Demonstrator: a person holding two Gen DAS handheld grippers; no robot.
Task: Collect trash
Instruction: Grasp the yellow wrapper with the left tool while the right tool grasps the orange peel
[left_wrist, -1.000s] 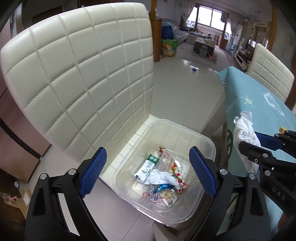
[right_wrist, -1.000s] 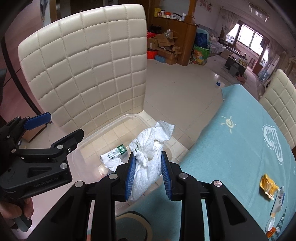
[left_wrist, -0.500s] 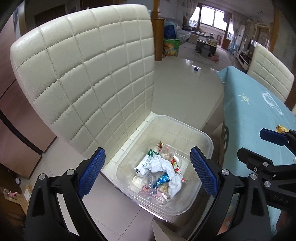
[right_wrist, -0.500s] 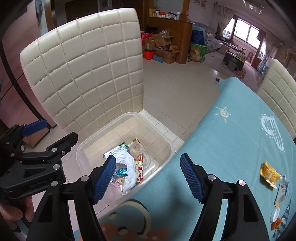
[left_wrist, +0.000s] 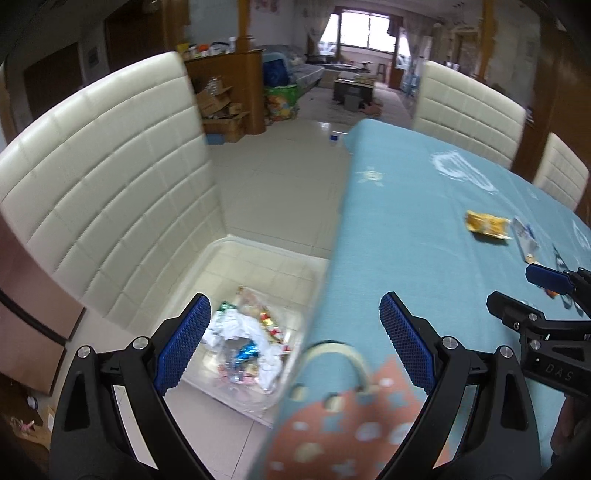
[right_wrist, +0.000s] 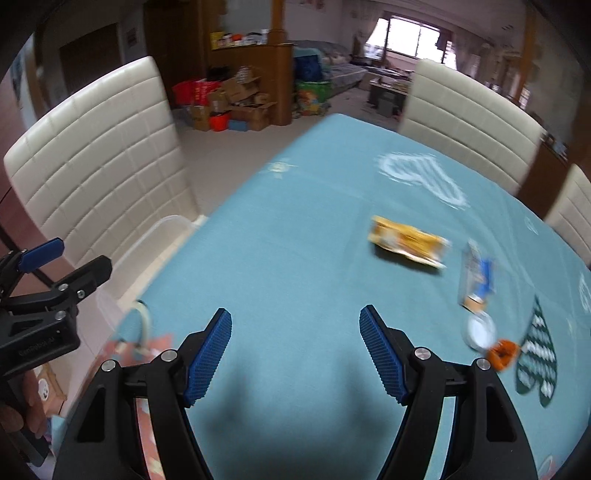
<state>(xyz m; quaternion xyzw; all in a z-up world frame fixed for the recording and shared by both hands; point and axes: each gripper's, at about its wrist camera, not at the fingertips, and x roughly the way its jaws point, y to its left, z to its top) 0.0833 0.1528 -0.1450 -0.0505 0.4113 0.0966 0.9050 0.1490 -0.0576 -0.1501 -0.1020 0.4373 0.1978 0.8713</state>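
A clear plastic bin (left_wrist: 221, 254) stands on the seat of a cream chair (left_wrist: 107, 192) beside the table; it holds crumpled white tissue (left_wrist: 240, 328) and several wrappers. My left gripper (left_wrist: 293, 341) is open and empty, over the table's edge next to the bin. My right gripper (right_wrist: 295, 354) is open and empty above the teal tablecloth (right_wrist: 295, 240). On the cloth lie a yellow wrapper (right_wrist: 408, 242), a clear blue-printed wrapper (right_wrist: 476, 277), a white round lid (right_wrist: 480, 330) and an orange scrap (right_wrist: 502, 352). The yellow wrapper also shows in the left wrist view (left_wrist: 485, 225).
More cream chairs (right_wrist: 469, 122) stand along the table's far side. A tape roll (left_wrist: 334, 360) lies on a pink printed patch at the table's near corner. Cardboard boxes (right_wrist: 236, 103) sit on the floor far behind.
My right gripper let the white tissue drop into the bin and opened. Both grippers then swung right, from over the bin toward the table top.
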